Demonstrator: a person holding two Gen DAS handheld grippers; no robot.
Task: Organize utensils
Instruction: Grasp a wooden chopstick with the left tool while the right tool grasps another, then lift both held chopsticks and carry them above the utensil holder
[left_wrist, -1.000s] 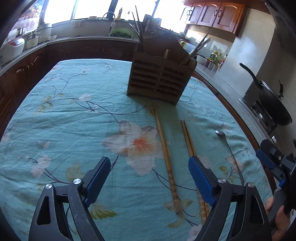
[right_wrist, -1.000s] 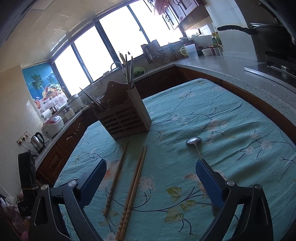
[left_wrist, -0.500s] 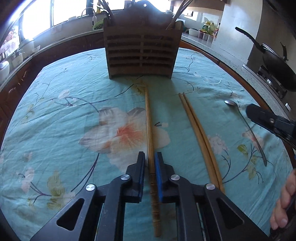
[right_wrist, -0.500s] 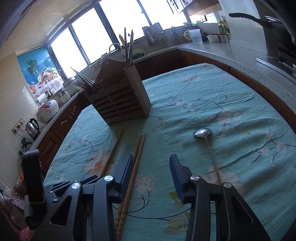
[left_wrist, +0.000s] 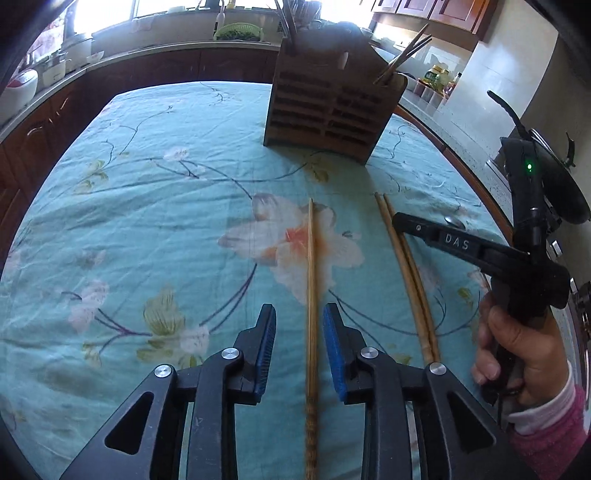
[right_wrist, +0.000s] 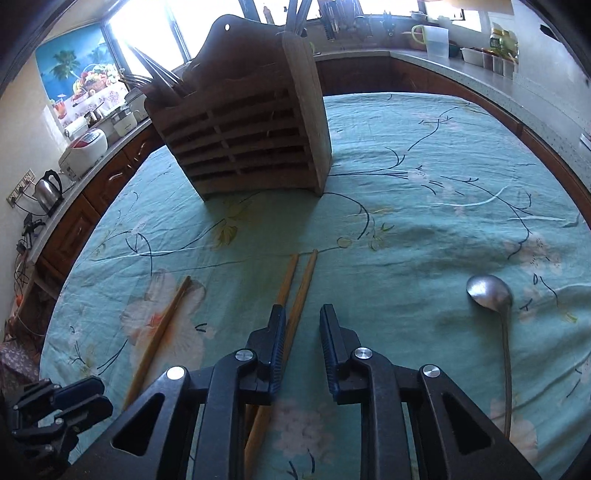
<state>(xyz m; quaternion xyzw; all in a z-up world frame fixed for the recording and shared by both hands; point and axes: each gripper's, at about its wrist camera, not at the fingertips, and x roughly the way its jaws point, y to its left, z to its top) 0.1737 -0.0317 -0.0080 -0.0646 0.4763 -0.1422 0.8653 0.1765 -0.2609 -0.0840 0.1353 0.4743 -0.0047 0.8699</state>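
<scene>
Left gripper (left_wrist: 300, 339) fingers narrowly apart astride the single bamboo chopstick (left_wrist: 311, 280), holding nothing; off-centre closing could roll it toward 3 o'clock.

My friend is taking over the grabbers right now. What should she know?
Left gripper: open, jaws either side of the single chopstick, not squeezing it.
Right gripper: open, over the chopstick pair, which sits by its left finger.
The spoon lies to the right on the tablecloth.
The wooden holder at the back already has some utensils.
Left to do: all three chopsticks and the spoon go in the holder.
</scene>
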